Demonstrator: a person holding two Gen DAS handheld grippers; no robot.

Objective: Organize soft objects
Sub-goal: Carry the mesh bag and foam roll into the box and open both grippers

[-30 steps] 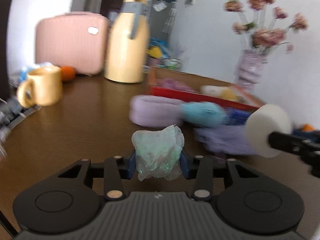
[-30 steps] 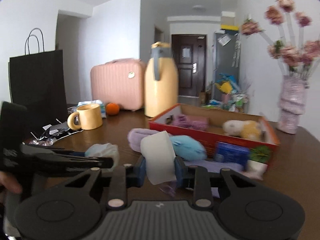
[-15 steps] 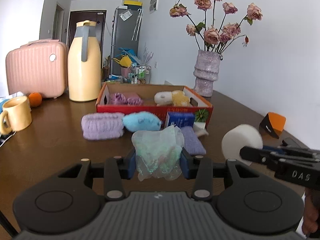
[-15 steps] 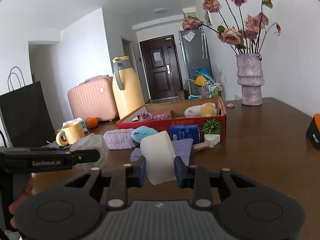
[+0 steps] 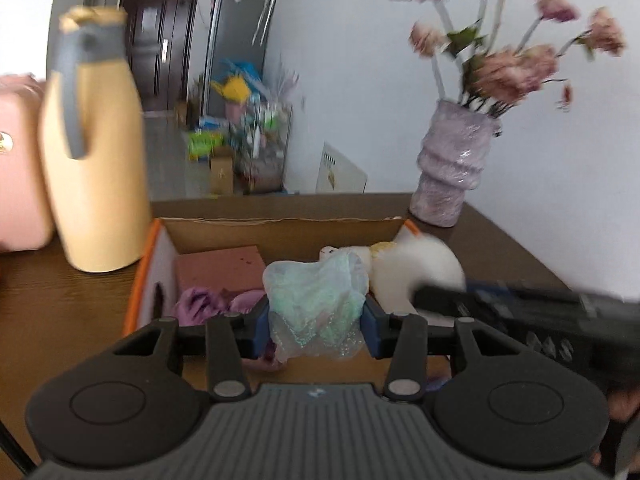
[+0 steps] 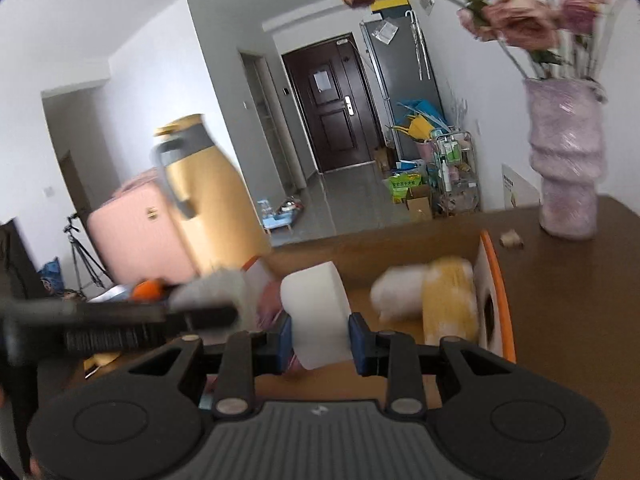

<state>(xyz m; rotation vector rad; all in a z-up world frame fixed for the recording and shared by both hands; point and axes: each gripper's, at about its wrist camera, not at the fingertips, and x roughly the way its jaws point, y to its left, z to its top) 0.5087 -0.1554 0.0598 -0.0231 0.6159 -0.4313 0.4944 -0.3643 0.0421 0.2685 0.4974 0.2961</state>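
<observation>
Over the open box [image 5: 280, 227], both tools hang side by side. Left tool [image 5: 316, 322] pinches a crumpled, glittery pale-green pouch [image 5: 316, 304] between its blue pads; the pouch sits above the box's near half. Right tool [image 6: 320, 340] pinches a white sponge roll [image 6: 318, 316], also above the box interior. Inside the box: a pink block [image 5: 220, 270] and purple cloth [image 5: 208, 304] at left, a white-and-yellow plush [image 6: 432, 296] at right. Box rests on the brown desk [image 5: 60, 312]. Yellow jug [image 5: 94, 184] stands just left of the box, pink case [image 5: 18, 176] beyond it. Lilac vase [image 5: 452, 176] with pink flowers stands at the far right corner. Motion blur softens most edges.
</observation>
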